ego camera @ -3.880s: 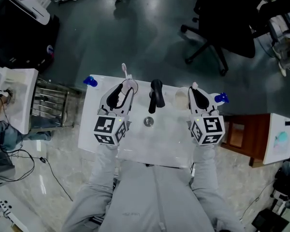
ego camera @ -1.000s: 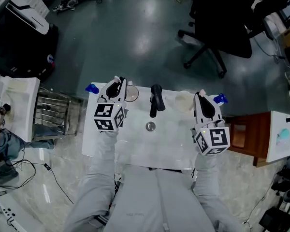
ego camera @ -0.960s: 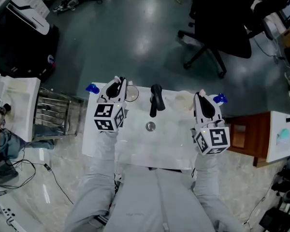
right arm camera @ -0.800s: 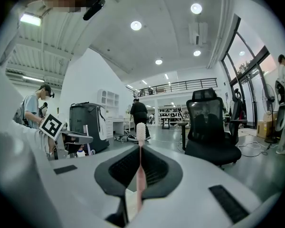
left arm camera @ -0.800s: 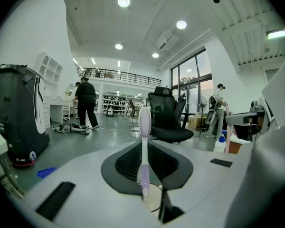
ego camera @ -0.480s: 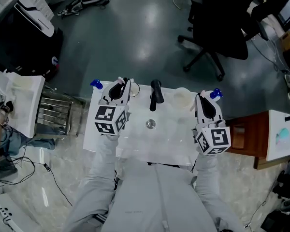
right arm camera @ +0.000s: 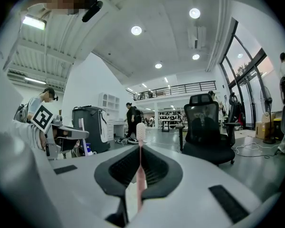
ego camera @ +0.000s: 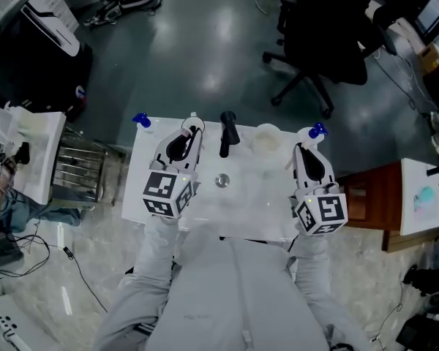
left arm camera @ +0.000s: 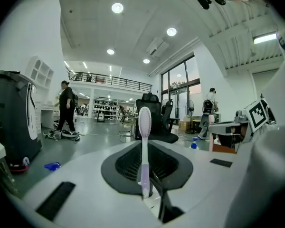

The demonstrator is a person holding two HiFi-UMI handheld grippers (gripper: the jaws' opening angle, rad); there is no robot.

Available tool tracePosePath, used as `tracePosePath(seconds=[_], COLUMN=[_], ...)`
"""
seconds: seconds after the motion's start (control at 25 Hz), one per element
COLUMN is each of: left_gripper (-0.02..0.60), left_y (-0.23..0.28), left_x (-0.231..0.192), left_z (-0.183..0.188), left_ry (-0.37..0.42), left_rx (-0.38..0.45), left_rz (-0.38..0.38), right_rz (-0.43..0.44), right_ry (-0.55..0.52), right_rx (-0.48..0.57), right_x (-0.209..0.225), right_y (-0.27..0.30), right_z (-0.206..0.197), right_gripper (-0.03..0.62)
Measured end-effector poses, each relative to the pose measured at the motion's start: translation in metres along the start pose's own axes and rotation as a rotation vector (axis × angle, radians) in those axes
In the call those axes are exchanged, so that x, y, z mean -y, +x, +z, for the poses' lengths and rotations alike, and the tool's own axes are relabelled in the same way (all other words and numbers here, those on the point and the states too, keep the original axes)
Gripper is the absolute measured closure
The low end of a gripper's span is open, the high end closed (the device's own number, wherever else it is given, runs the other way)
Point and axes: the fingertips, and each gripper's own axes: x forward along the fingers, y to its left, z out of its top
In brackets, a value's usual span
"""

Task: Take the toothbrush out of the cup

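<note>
Gripping a brush apiece, both tools are clenched. The left tool [ego camera: 189,131] has its jaws pressed on the lower handle of a lilac toothbrush [left arm camera: 143,151], which stands upright with its white head on top. The right tool [ego camera: 301,151] pinches a pink toothbrush [right arm camera: 139,170] the same way, bristle end up. In both gripper views each brush rises against the open room with no cup rim around it, so the lifting-out looks done. As far as the task sentence goes, little seems left beyond perhaps laying a brush down, and it does not say where. From the head view both tools hang over the far part of the white table [ego camera: 256,214], the left one just left of the black tap [ego camera: 226,131] and the right one near the far right corner. A round drain [ego camera: 221,180] sits between them, nearer the person. The one container in plain sight is a pale cup [ego camera: 266,139], standing upright between the tap and the right tool and apart from both. Nothing pokes out of it, and it looks empty, though it is small from up here. Whether another cup stands beneath the left tool cannot be told, since the tool covers that spot.
</note>
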Motion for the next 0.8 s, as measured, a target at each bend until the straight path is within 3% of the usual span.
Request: tracePosePath(seconds=[0.44,0.8], left_gripper=[0.528,0.528], left_y=[-0.016,-0.029], left_x=[0.036,0.034], left_z=[-0.018,-0.028], left_ry=[-0.016,-0.043], left_rx=[-0.032,-0.056], left_rz=[-0.047,-0.046], right_rz=[0.003,0.014], right_ry=[0.025,0.038], right_rx=[-0.025,-0.020], right_x=[0.002,-0.003], right_y=[-0.018,-0.032], right_z=[-0.012,-0.013], right_gripper=[0.566,0.566])
